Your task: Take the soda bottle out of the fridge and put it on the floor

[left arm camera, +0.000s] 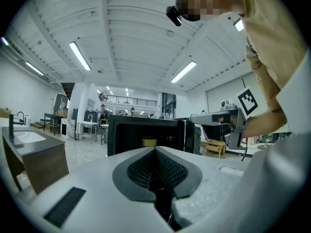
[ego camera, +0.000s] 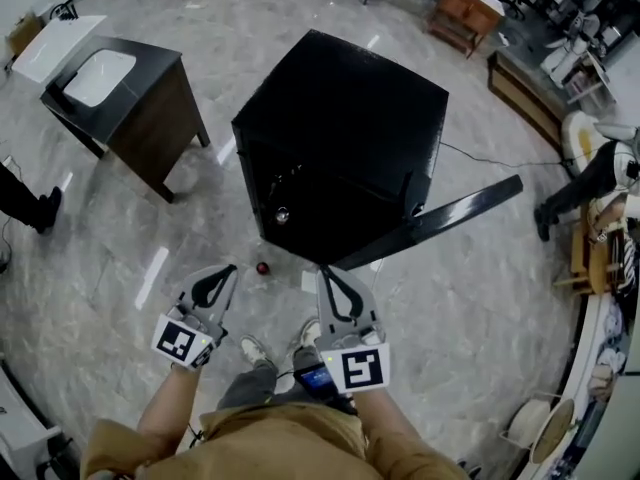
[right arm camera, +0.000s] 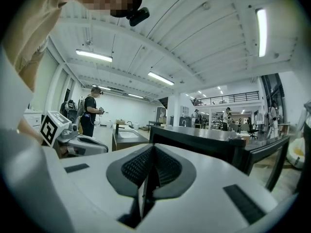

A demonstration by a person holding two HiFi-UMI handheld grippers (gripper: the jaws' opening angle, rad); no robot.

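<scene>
The black fridge [ego camera: 340, 118] stands on the marble floor with its door [ego camera: 440, 223] swung open to the right. A small red round thing [ego camera: 262, 267], maybe the soda bottle's cap seen from above, sits on the floor just in front of the open side. My left gripper [ego camera: 227, 270] hangs just left of it, shut and empty. My right gripper [ego camera: 328, 272] is to its right, near the door's hinge, also shut and empty. In the left gripper view the fridge's open inside [left arm camera: 146, 132] shows a yellow thing [left arm camera: 149, 141].
A dark cabinet with a white sink [ego camera: 125, 93] stands to the fridge's left. A cable [ego camera: 490, 158] runs along the floor on the right. Wooden furniture [ego camera: 465, 13] and someone's leg [ego camera: 575, 193] are at the far right; another person [right arm camera: 91, 110] stands beyond.
</scene>
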